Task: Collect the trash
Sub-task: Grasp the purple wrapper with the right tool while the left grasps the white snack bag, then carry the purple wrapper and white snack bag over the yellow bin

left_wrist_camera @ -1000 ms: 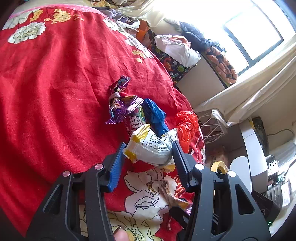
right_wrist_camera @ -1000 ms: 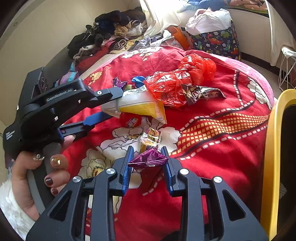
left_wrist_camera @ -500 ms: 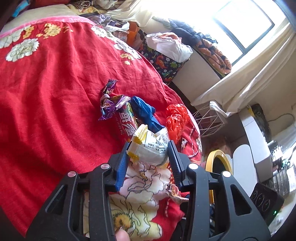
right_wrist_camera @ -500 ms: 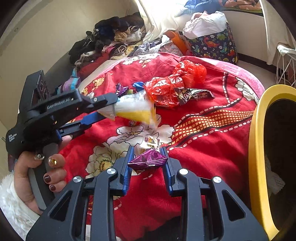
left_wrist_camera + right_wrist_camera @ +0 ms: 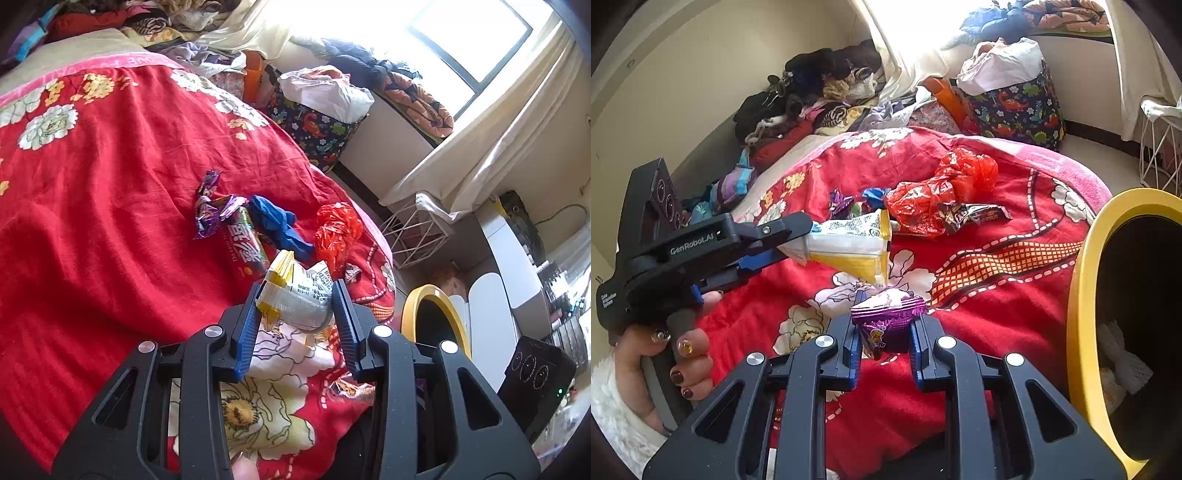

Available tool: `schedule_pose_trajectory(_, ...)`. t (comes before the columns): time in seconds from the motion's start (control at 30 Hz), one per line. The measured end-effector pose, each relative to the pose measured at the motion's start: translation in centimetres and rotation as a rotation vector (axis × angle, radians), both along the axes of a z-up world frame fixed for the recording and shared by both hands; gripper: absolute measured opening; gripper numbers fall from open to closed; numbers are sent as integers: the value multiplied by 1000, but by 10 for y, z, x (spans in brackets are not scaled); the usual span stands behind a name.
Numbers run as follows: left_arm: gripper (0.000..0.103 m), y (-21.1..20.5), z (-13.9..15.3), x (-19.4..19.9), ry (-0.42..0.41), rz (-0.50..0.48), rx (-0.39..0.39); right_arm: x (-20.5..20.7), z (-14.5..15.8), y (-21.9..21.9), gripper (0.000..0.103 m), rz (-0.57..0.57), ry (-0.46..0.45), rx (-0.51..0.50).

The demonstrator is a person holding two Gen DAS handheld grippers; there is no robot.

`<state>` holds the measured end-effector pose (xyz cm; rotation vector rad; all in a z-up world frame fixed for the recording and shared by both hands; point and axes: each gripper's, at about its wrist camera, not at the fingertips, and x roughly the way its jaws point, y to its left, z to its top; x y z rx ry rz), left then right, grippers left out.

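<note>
1. Purple foil is what the right gripper (image 5: 884,325) carries: a crumpled purple wrapper (image 5: 888,321) sits pinched between its blue fingers (image 5: 849,349), which have just been closing on it, and it hangs clear above the red bedspread (image 5: 997,314).
2. The left gripper (image 5: 298,306) pinches a white-and-yellow snack bag (image 5: 295,291) across its width; these fingers too have been closing, and the bag is off the bed. In the right wrist view the bag's long axis runs out to the right from the fingertips, with its yellow end farthest out.
3. The yellow-rimmed bin (image 5: 1082,332) stands at the near right of the bed, its dark mouth facing up, just right of the right gripper. Judging by this, the right hand is much the nearer and needs only a short swing right to bring the purple wrapper over the opening; the left hand has to cross over the bed corner first.
4. More litter waits farther out on the bedspread: a red plastic bag (image 5: 945,184), a dark brown wrapper (image 5: 971,214) touching it, a blue wrapper (image 5: 275,225), a red snack pack (image 5: 245,245) and a second purple wrapper (image 5: 210,210).
5. The risk seems to be the left bag brushing the right gripper if both head for the bin together.
</note>
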<state>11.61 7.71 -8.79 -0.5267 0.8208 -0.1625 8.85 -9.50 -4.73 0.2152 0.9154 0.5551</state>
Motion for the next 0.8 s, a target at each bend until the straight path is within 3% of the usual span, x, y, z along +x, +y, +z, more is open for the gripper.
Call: schedule_pose_trajectory(0.8, 31, -52, 26, -10, -72, -112, 20, -9, 35, -66, 20, -173, -95, 24)
